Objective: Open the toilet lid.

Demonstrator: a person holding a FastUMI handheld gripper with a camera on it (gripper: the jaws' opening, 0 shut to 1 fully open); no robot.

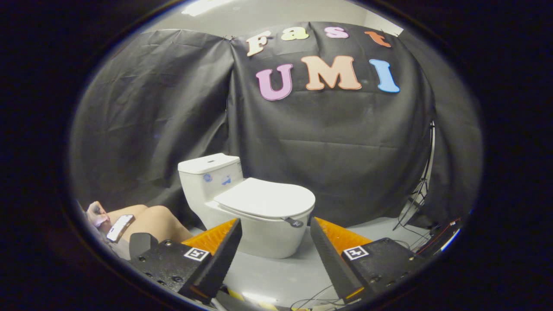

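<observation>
Fingers (276,231) spread wide, holding nothing; closed lid (265,198), with seemingly a small tab, beyond them.

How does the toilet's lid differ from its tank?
The lid is flat, rounded and lies shut over the bowl; the tank is a boxy, upright block behind it. The lid has a small dark tab at its front edge; the tank bears bluish marks. Both are white. The gripper waits short of the toilet, jaws open.
</observation>
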